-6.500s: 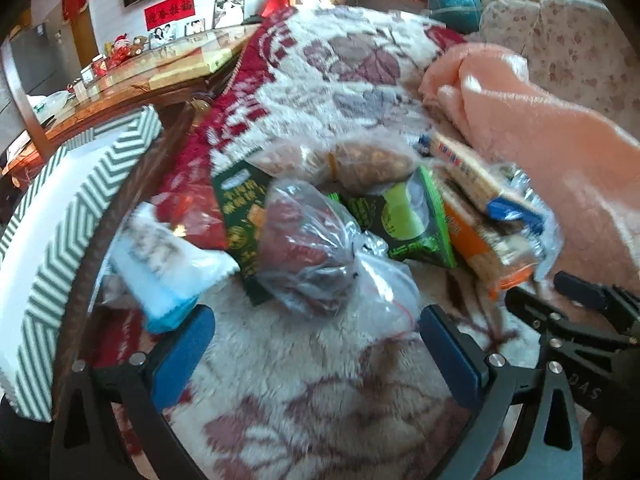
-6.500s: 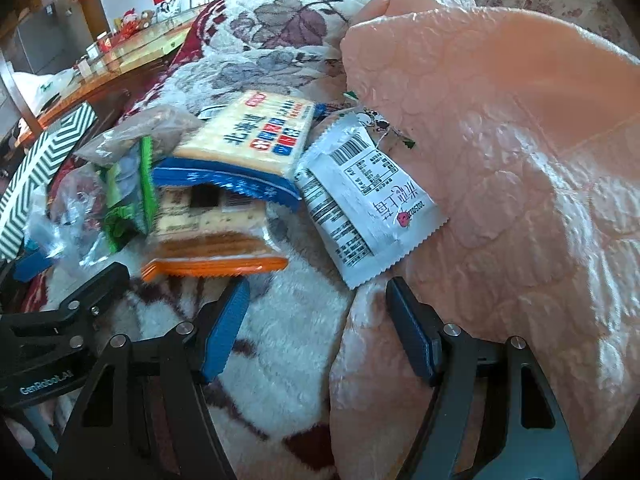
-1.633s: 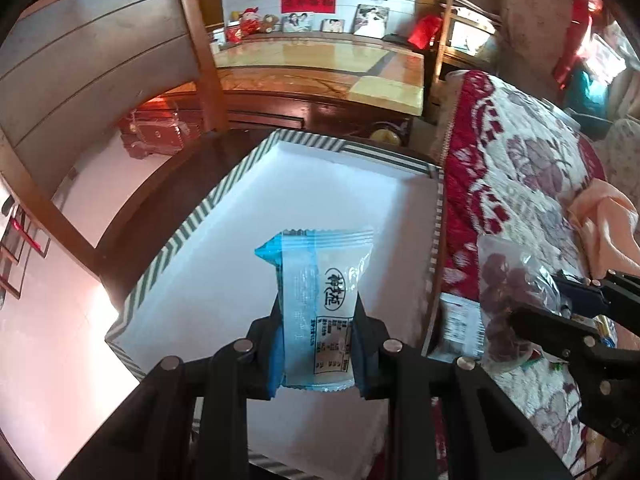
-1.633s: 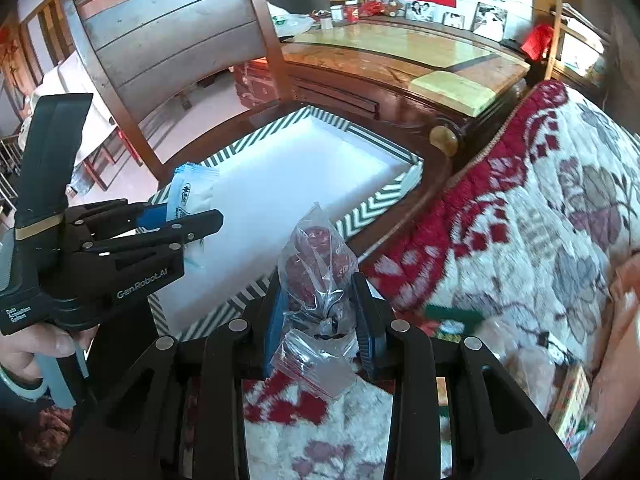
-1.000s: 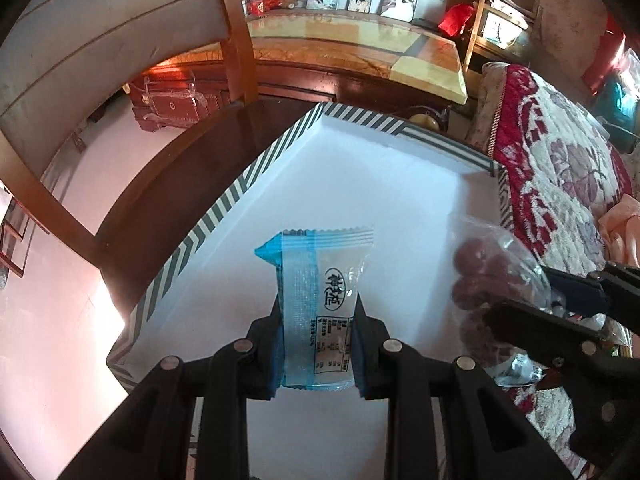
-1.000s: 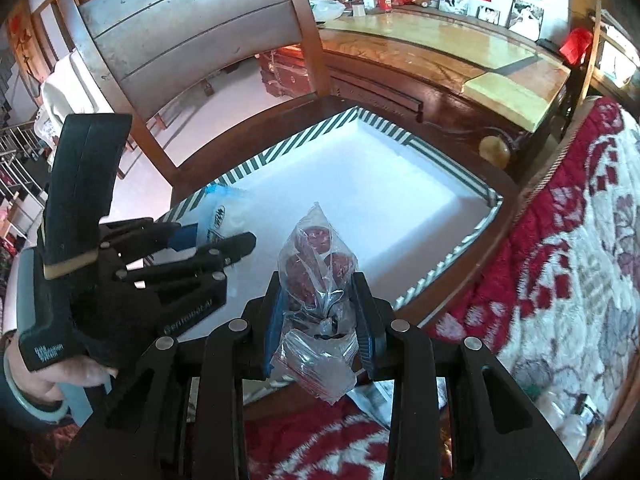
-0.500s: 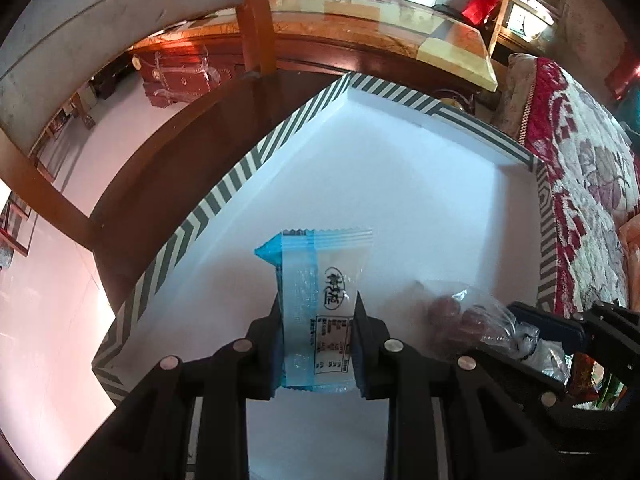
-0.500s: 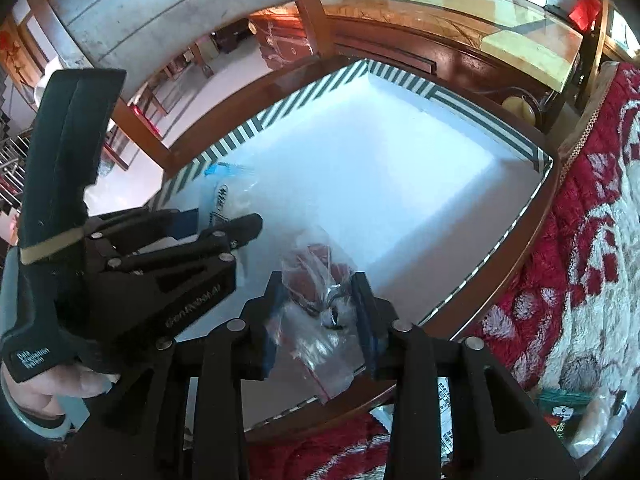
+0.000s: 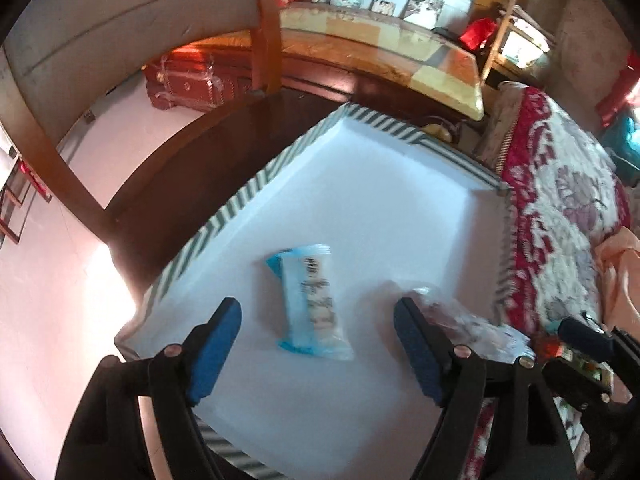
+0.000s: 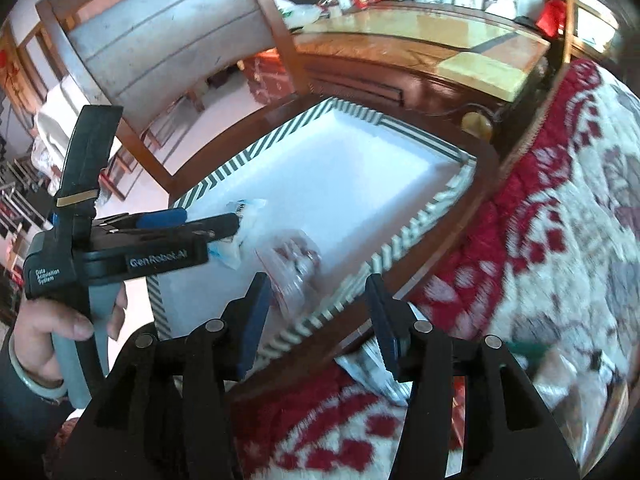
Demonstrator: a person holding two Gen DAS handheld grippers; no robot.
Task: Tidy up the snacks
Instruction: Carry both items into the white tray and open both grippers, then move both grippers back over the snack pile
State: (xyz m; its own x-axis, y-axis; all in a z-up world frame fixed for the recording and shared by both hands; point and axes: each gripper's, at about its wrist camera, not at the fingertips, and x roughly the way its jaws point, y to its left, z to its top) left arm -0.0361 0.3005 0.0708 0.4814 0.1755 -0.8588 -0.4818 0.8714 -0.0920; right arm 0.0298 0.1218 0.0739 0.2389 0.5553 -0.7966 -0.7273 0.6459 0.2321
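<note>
White striped tray (image 9: 248,196) holds blue packet (image 9: 310,300) and clear bag (image 10: 294,268) — both claws opening, empty.

left tool (image 9: 316,346): black frame arms are carrying two blue pads; silver round screw heads are showing at the joints.
left tool body (image 10: 108,258): a black housing is bearing white lettering "GenRobot.AI" and small text "Data Acquisition System"; a tall black upright piece is wearing a tan band; the handle is showing grey-blue.
right tool (image 10: 316,318): black frame arms with cut-out openings are carrying dark blue pads; silver screw heads are dotting the arms.
left hand (image 10: 60,330): a pale green bangle is sitting at the wrist; a dark sleeve is covering the forearm.
</note>
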